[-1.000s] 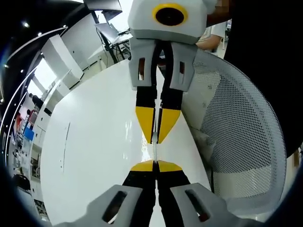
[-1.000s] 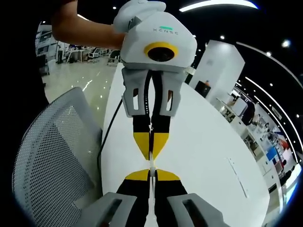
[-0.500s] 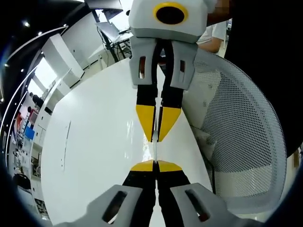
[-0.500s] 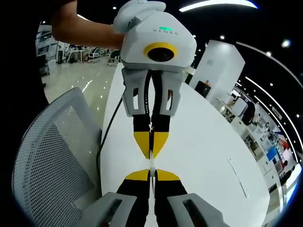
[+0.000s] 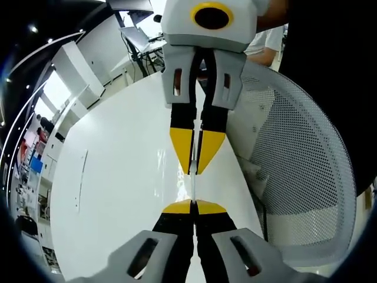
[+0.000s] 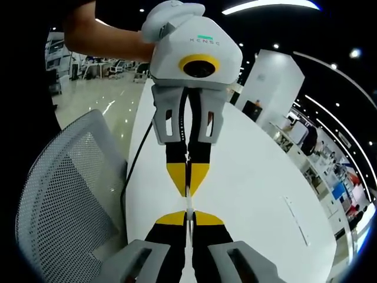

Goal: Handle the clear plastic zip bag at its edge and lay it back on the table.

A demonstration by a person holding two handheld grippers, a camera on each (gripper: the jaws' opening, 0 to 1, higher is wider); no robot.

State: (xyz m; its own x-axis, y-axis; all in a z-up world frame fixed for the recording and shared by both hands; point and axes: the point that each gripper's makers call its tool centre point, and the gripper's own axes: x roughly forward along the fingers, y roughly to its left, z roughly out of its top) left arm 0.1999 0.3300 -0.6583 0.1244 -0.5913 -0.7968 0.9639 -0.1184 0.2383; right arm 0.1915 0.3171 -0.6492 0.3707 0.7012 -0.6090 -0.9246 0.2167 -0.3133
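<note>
Clear plastic, drawn taut and seen edge-on, is all I can make out of the clear plastic zip bag point(image 5: 193, 187): a thin pale strip in the lower middle of the left gripper view, running between two pairs of yellow tips. It shows again in the right gripper view point(image 6: 188, 203), just as thin. It hangs above the glossy white table point(image 5: 118, 177), not lying on it.

At the bottom of its own view, the left gripper point(image 5: 194, 206) has its yellow-tipped black jaws pressed together on one end of that strip. Facing it, in the upper half of that frame, the right gripper point(image 5: 195, 168) pinches the other end, its jaws likewise closed. In the right gripper view the pairing is mirrored: the right gripper point(image 6: 187, 217) sits at the bottom and the left gripper point(image 6: 188, 187) comes down from above, held by a person's bare forearm point(image 6: 100, 38) at the upper left. A white mesh office chair point(image 5: 294, 171) stands beside the table edge, on the right of the left gripper view.

To my eye the edge-handling step is under way, with the bag held stretched between both tools. What remains is the laying down: lower both ends together so the bag settles flat, then spread the jaws only once it rests on the tabletop.
</note>
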